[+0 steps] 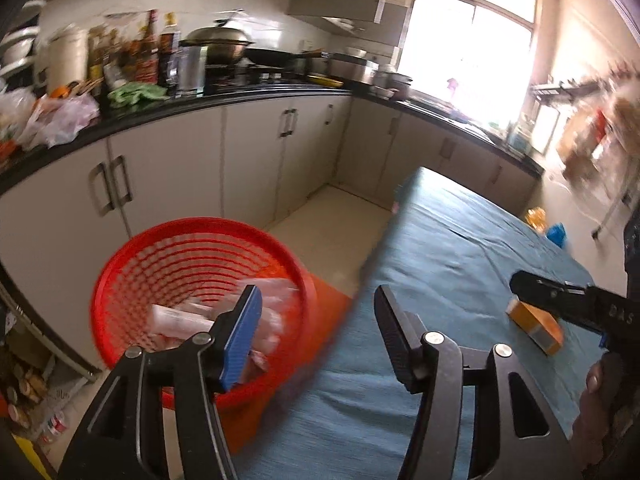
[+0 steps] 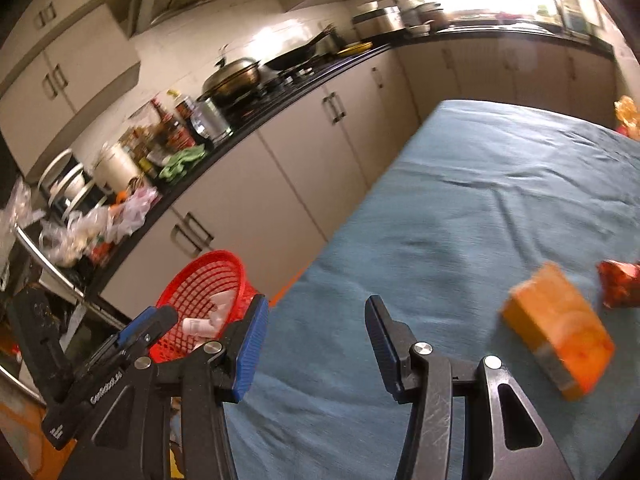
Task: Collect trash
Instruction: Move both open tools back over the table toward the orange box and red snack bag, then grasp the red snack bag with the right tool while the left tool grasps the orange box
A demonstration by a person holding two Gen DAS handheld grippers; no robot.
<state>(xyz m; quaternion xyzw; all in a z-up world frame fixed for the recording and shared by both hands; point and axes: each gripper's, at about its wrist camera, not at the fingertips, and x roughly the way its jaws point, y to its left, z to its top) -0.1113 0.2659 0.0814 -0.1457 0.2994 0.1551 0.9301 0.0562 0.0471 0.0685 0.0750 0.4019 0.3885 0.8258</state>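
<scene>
A red mesh basket (image 1: pixel 120 280) stands on the floor beside the blue-covered table (image 1: pixel 460 248) and holds pale wrappers (image 1: pixel 180 318). My left gripper (image 1: pixel 318 300) is open and empty, over the gap between basket and table edge. An orange box (image 2: pixel 560 340) lies on the table cloth, also in the left wrist view (image 1: pixel 536 322). A red crumpled wrapper (image 2: pixel 620 284) lies just beyond the box. My right gripper (image 2: pixel 316 308) is open and empty above the table, left of the box. The basket also shows in the right wrist view (image 2: pixel 224 264).
A black kitchen counter (image 1: pixel 200 102) with white cabinets runs along the far side, crowded with pots, bottles and plastic bags. An orange-yellow wrapper (image 2: pixel 626 114) lies at the table's far right edge. Yellow and blue items (image 1: pixel 556 232) sit past the table's far corner.
</scene>
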